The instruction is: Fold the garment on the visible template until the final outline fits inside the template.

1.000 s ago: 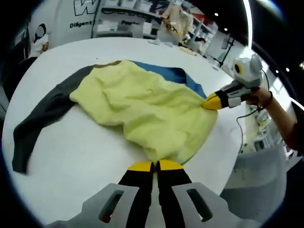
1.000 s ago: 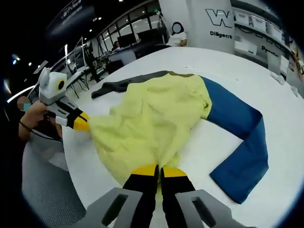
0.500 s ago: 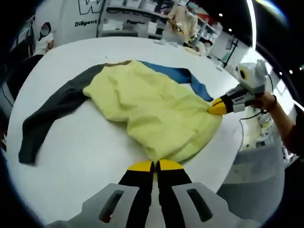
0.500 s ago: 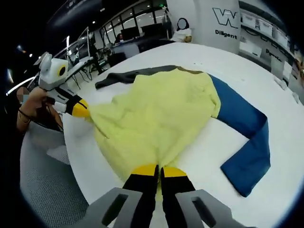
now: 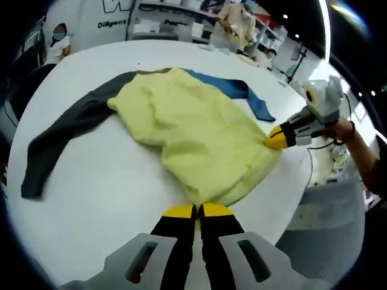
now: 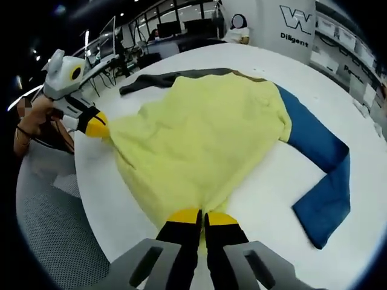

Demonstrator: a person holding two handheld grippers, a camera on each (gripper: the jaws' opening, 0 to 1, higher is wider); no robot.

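The left gripper (image 5: pixel 198 211) has its jaws pinched tight on the yellow garment (image 5: pixel 193 134) hem at 6 o'clock. The right gripper (image 6: pixel 197 216) clamps the hem's other corner likewise. The garment lies spread across the white bench (image 5: pixel 103 193), grey sleeve (image 5: pixel 57 139) toward 9 o'clock.

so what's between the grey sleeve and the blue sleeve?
The yellow body of the garment lies between the grey sleeve and the blue sleeve in the left gripper view. Both grippers' jaws are shut on its hem.
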